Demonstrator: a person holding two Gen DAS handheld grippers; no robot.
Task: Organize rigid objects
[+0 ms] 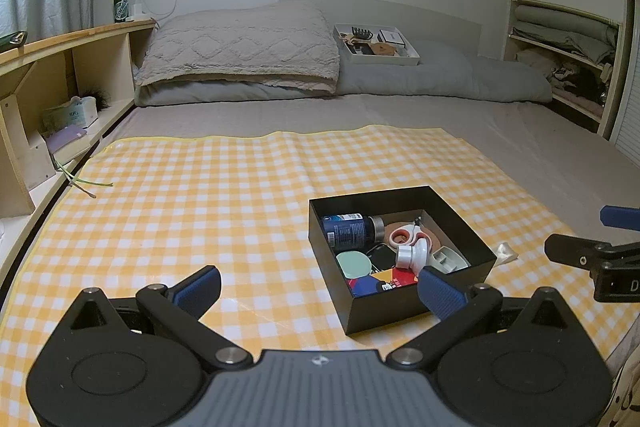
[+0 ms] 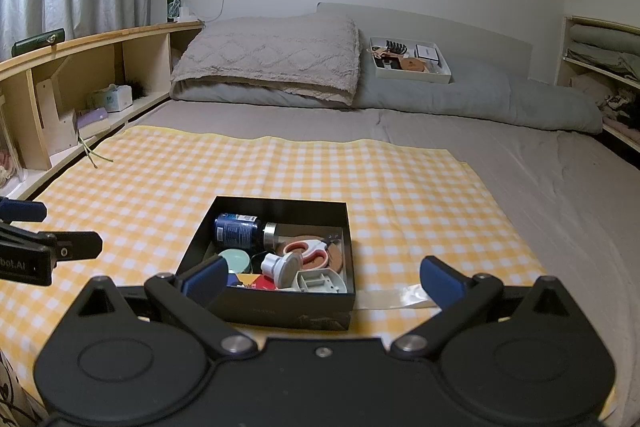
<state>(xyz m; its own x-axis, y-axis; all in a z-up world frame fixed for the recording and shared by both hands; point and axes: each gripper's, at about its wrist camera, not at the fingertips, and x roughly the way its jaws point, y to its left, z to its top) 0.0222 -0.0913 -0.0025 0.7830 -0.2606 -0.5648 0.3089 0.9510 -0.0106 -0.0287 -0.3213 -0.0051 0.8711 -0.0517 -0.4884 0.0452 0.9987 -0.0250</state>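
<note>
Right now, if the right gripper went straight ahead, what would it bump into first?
Probably the black box. Its near wall sits just ahead of the open right gripper, between the fingers. Depth is hard to judge, so it might pass above the rim.

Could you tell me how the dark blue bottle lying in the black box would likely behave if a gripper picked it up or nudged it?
The dark blue bottle looks rigid, so it probably won't deform. It lies on its side and is round, so a nudge may roll it toward the scissors. Its glossy surface could be slippery; the black box walls should contain it.

checkered cloth (image 1: 200,195) left of crowded black box (image 1: 376,311) lies bare.
</note>
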